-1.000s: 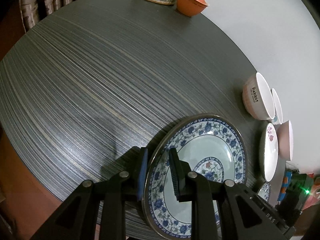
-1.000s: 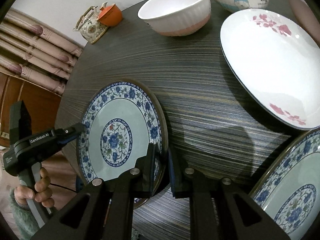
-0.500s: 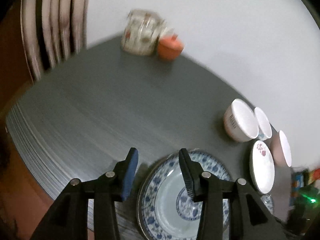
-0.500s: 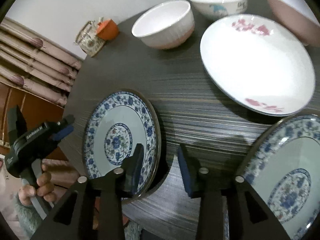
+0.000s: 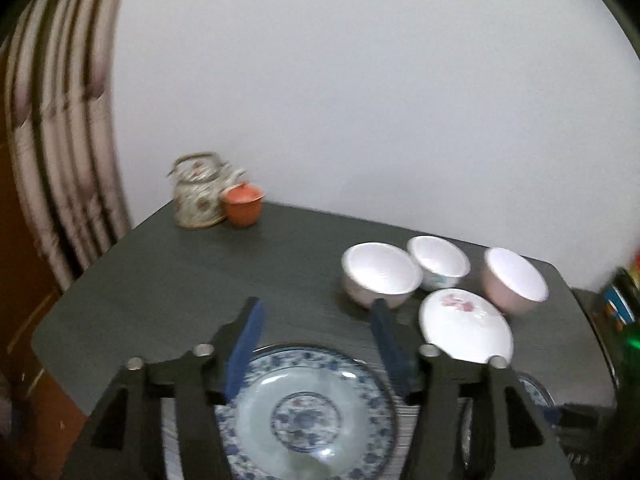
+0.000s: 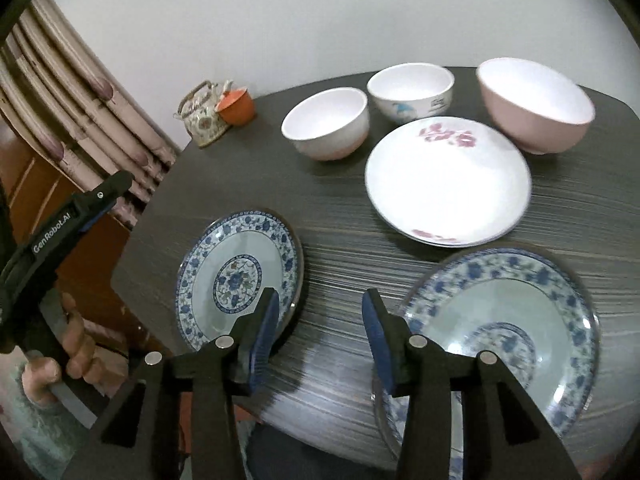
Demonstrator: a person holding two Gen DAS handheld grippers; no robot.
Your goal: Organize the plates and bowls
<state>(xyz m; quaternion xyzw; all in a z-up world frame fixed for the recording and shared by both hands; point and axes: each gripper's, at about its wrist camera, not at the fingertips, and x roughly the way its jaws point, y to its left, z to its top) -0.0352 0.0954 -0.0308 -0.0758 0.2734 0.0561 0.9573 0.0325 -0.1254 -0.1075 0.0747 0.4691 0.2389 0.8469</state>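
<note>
Dark striped surface [image 6: 400, 236] against a white wall [image 6: 280, 12], curtain [image 6: 80, 92] beside. Both grippers' fingers [image 6: 264, 328] stand apart, opening, gripping nothing. The near-corner plate [image 6: 520, 320] is cut off by the right gripper [image 6: 320, 328]; the left gripper's [image 5: 316, 344] view is blurred.

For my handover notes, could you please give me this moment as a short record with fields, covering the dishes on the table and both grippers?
surface: dark wood-grain table
plates: two blue-and-white floral plates, one left, one right; white plate with pink flowers
bowls: white bowl with pinkish base; white bowl with blue print; pink bowl
other: floral teapot; orange cup
left gripper: jaws opening, holding nothing
right gripper: jaws opening, holding nothing
</note>
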